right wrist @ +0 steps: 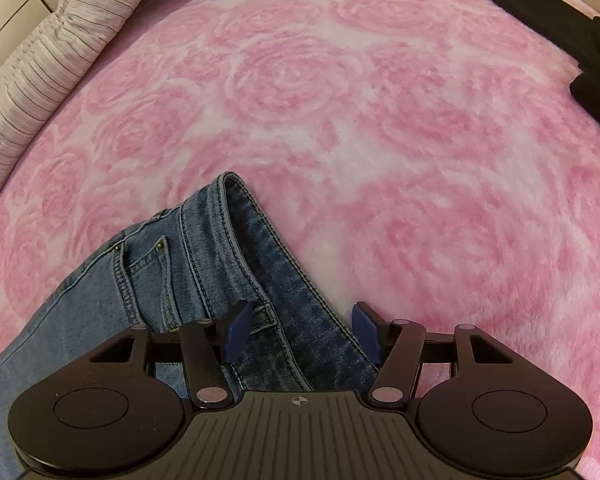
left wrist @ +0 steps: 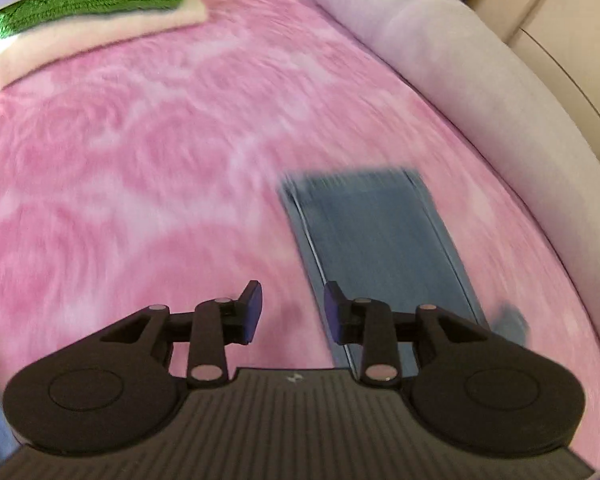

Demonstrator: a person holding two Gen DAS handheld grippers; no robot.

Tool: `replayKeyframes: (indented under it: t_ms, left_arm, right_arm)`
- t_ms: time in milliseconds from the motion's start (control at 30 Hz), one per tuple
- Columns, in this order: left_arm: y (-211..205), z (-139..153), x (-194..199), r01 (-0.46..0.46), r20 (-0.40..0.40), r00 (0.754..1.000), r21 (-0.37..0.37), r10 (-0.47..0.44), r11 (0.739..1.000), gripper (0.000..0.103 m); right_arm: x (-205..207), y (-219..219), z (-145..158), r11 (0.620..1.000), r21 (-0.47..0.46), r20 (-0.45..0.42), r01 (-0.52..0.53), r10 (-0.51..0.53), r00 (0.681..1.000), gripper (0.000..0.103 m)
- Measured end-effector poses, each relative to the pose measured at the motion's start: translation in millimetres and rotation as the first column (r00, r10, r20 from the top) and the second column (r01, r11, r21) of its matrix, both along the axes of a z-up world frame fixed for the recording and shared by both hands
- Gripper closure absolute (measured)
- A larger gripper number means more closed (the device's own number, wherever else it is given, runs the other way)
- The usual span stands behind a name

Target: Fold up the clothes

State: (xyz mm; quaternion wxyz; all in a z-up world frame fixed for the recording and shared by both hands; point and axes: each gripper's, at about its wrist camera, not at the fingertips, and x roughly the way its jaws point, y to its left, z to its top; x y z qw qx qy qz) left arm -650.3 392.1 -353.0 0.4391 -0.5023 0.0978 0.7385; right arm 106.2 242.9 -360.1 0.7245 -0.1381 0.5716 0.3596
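One pair of jeans (right wrist: 204, 280), blue stitched denim, lies flat on the fluffy pink rose-pattern blanket (right wrist: 380, 140); its leg end (left wrist: 372, 240) is blurred in the left view. Right gripper (right wrist: 302, 332) is spread over the waistband, left gripper (left wrist: 294, 312) spread, holding nothing. Three folded items stack at the far corner, including a green knit (left wrist: 80, 8); one black garment (right wrist: 560, 28) lies well apart.

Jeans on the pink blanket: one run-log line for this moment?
jeans: flat, unfolded | left hand-held gripper: open, empty | right hand-held gripper: open over waistband
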Motion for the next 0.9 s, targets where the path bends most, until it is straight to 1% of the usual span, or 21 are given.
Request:
replayKeyframes:
  t_ms: [67,133,200,233,267,333,367,400,433,467,500,567,600,633,667,733,767,833,867,900]
  left_arm:
    - [22,-9,-13,-0.021,0.022,1.0,-0.014,0.021,1.0,0.071]
    - [37,-19,-15,-0.011,0.043,0.999,-0.01,0.011,1.0,0.071]
    - [47,-26,-10,0.013,0.015,1.0,-0.012,-0.013,1.0,0.078]
    - [49,-25,-6,0.037,-0.022,0.999,-0.006,-0.037,0.999,0.094]
    - [51,-24,-3,0.064,-0.065,0.996,0.002,-0.064,0.998,0.096]
    - [43,-7,4,0.102,-0.167,0.982,0.057,-0.092,0.993,0.096]
    - [35,6,8,0.114,-0.268,0.96,0.092,-0.086,0.989,0.095]
    - [27,21,13,0.127,-0.377,0.924,0.127,-0.071,0.984,0.095]
    - [19,32,13,0.129,-0.473,0.88,0.152,-0.042,0.98,0.095]
    - [10,38,6,0.115,-0.532,0.847,0.16,-0.013,0.98,0.094]
    - [5,31,-9,0.093,-0.511,0.859,0.124,-0.016,0.988,0.094]
    - [-3,12,-43,0.05,-0.434,0.9,0.032,-0.031,0.998,0.083]
    - [-4,-2,-51,0.036,-0.436,0.899,-0.041,-0.05,0.999,0.082]
    - [-6,-16,-57,0.022,-0.446,0.892,-0.119,-0.073,0.993,0.082]
    - [-8,-19,-57,0.002,-0.481,0.873,-0.148,-0.074,0.989,0.081]
    - [-12,-21,-54,-0.04,-0.561,0.825,-0.179,-0.068,0.983,0.081]
    - [-16,-16,-53,-0.053,-0.573,0.818,-0.164,-0.052,0.985,0.079]
    - [-30,1,-51,-0.076,-0.579,0.816,-0.112,-0.003,0.991,0.076]
    - [-37,9,-50,-0.084,-0.564,0.826,-0.09,0.019,0.992,0.074]
    - [-42,19,-48,-0.078,-0.525,0.85,-0.074,0.027,0.994,0.074]
  right_arm:
    - [-1,-1,-1,1.0,0.006,0.005,0.017,-0.017,1.0,0.043]
    - [-2,-2,-1,0.999,0.013,0.016,0.032,-0.032,0.999,0.042]
    - [-5,-2,-1,0.999,0.016,0.036,0.046,-0.047,0.998,0.042]
    - [-7,-2,-1,0.999,0.016,0.047,0.051,-0.052,0.998,0.042]
    - [-9,-2,0,0.998,0.014,0.058,0.055,-0.056,0.997,0.042]
    - [-12,-1,1,0.998,0.007,0.071,0.063,-0.063,0.995,0.042]
    - [-13,0,2,0.998,0.002,0.074,0.066,-0.066,0.995,0.042]
    - [-13,1,3,0.998,-0.002,0.077,0.067,-0.067,0.995,0.042]
    - [-14,1,3,0.998,-0.006,0.08,0.066,-0.065,0.995,0.042]
    - [-15,2,3,0.998,-0.008,0.082,0.064,-0.063,0.995,0.042]
    - [-15,2,3,0.998,-0.01,0.085,0.063,-0.062,0.994,0.042]
    - [-16,2,2,0.998,-0.008,0.091,0.066,-0.065,0.994,0.041]
    - [-17,2,1,0.998,-0.006,0.094,0.067,-0.066,0.993,0.041]
    - [-16,2,2,0.998,-0.006,0.093,0.061,-0.06,0.994,0.041]
    - [-16,2,3,0.999,-0.008,0.091,0.05,-0.05,0.995,0.041]
    - [-12,1,5,1.0,-0.011,0.088,0.026,-0.025,0.996,0.041]
    - [-9,0,7,1.0,-0.014,0.088,0.01,-0.008,0.996,0.041]
    - [-2,-3,10,1.0,-0.015,0.091,-0.019,0.021,0.996,0.041]
    - [2,-5,12,1.0,-0.013,0.099,-0.023,0.025,0.995,0.041]
    - [6,-8,14,1.0,-0.006,0.105,-0.024,0.024,0.994,0.041]
